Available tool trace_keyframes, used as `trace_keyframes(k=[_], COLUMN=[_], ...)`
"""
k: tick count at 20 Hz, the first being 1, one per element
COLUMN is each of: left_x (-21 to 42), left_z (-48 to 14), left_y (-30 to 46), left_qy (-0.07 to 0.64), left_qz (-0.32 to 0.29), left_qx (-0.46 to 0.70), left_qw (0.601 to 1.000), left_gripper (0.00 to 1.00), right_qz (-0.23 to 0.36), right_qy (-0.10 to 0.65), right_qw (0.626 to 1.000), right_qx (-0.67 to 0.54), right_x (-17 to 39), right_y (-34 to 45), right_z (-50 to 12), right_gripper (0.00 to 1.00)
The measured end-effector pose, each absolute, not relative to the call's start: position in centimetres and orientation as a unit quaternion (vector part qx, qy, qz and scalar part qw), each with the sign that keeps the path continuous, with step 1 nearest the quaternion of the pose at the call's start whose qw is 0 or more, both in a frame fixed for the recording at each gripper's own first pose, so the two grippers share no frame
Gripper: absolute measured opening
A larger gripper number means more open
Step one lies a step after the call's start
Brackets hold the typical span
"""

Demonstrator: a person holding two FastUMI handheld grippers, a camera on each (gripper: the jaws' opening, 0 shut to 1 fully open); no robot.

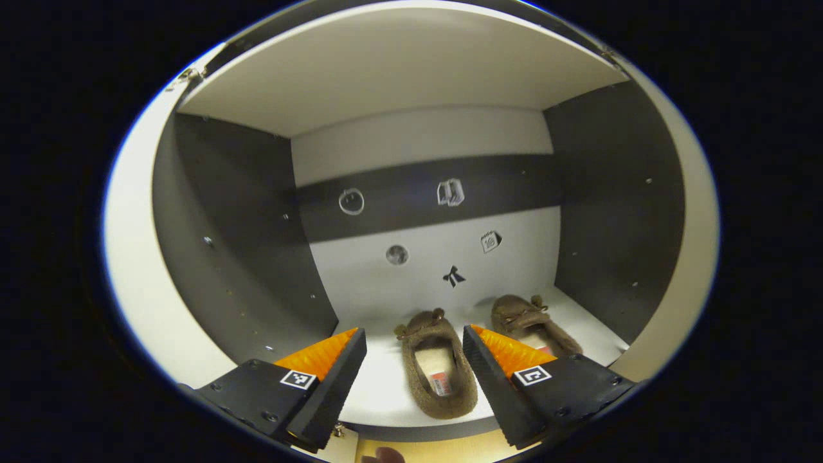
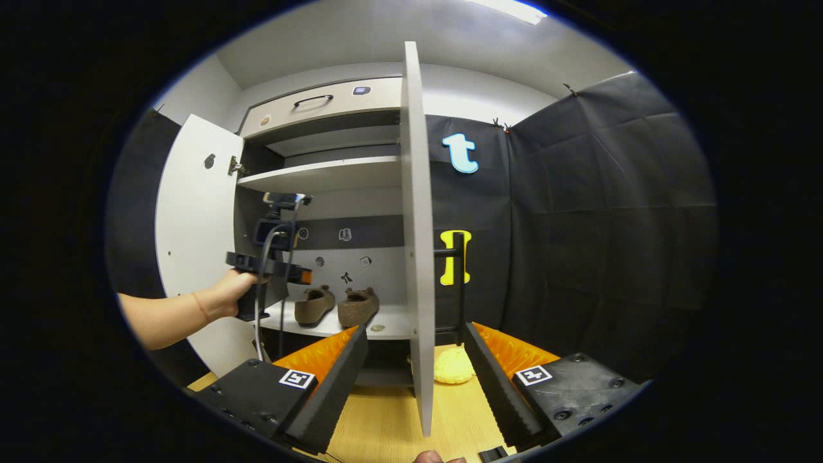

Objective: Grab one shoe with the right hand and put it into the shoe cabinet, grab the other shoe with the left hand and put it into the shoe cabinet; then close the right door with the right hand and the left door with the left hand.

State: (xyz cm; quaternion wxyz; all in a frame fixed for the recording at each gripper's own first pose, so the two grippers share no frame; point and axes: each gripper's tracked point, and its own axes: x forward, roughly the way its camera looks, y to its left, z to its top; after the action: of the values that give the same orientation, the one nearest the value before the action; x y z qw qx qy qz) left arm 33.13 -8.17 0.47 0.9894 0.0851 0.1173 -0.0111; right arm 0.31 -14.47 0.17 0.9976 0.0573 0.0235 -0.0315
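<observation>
Left gripper view is taken from just in front of the shoe cabinet (image 1: 424, 64), looking into one compartment with dark side walls, a pale shelf above and a back panel banded in pale and dark, on which small stickers (image 1: 450, 191) are seen. Two brown, fuzzy slipper-like shoes lie on the pale shelf, toes toward the back. The left shoe (image 1: 437, 366) lies near the front edge, seen between the spread fingers of the left gripper (image 1: 415, 337); its pale lining and a small tag inside are visible, and a little bow sits on the toe. The right shoe (image 1: 530, 321) lies just beside it, slightly farther back, partly hidden by one finger. The jaws of the left gripper are parted and nothing is held.

In the right gripper view, the same gripper is seen farther off, held by a hand (image 2: 231, 292) at the cabinet's left side, beside the opened left door (image 2: 193, 225). Both shoes are seen side by side on the lower shelf (image 2: 392, 329). The right door (image 2: 418, 244) stands open, edge-on, between the fingers of the right gripper (image 2: 416, 334), whose jaws are wide apart and appear not to touch the panel. A black handle (image 2: 458, 283) is seen on the door's right face. A yellow fuzzy object (image 2: 454, 368) lies on the wooden floor (image 2: 386, 418) behind the door.
</observation>
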Motion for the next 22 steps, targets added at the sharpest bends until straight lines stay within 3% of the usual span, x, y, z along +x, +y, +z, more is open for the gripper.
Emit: trace_keyframes(k=[5, 6, 7, 9, 11, 12, 22], left_x=[26.6, 25.2, 24.0, 21.3, 18.8, 17.6, 8.3], left_z=[4.3, 4.8, 5.1, 5.4, 5.6, 5.6, 4.4], left_y=[-9.5, -9.6, -9.9, -10.3, -11.0, -11.2, -11.0], left_qy=[0.063, 0.055, 0.047, 0.041, 0.035, 0.032, 0.026], left_qz=[-0.029, -0.032, -0.035, -0.041, -0.047, -0.050, -0.073], left_qx=[0.069, 0.063, 0.057, 0.048, 0.042, 0.039, 0.025], left_qw=[0.995, 0.996, 0.997, 0.997, 0.997, 0.997, 0.997], left_gripper=[0.96, 1.00, 0.96, 0.92, 1.00, 0.96, 0.96], right_qz=[-0.052, -0.065, -0.076, -0.091, -0.096, -0.096, -0.075], right_qy=[0.031, 0.028, 0.024, 0.028, 0.036, 0.041, 0.037], right_qw=[0.996, 0.995, 0.994, 0.992, 0.990, 0.989, 0.994], right_qx=[0.069, 0.072, 0.074, 0.080, 0.096, 0.102, 0.072], right_x=[0.8, 1.0, 1.3, 2.0, 3.0, 3.7, 6.4], right_y=[-18.5, -19.9, -21.3, -23.4, -24.6, -24.9, -22.4], right_z=[0.8, 1.0, 1.3, 1.3, 0.9, 0.6, 0.7], right_gripper=[0.96, 0.96, 0.92, 0.98, 0.98, 0.97, 0.97])
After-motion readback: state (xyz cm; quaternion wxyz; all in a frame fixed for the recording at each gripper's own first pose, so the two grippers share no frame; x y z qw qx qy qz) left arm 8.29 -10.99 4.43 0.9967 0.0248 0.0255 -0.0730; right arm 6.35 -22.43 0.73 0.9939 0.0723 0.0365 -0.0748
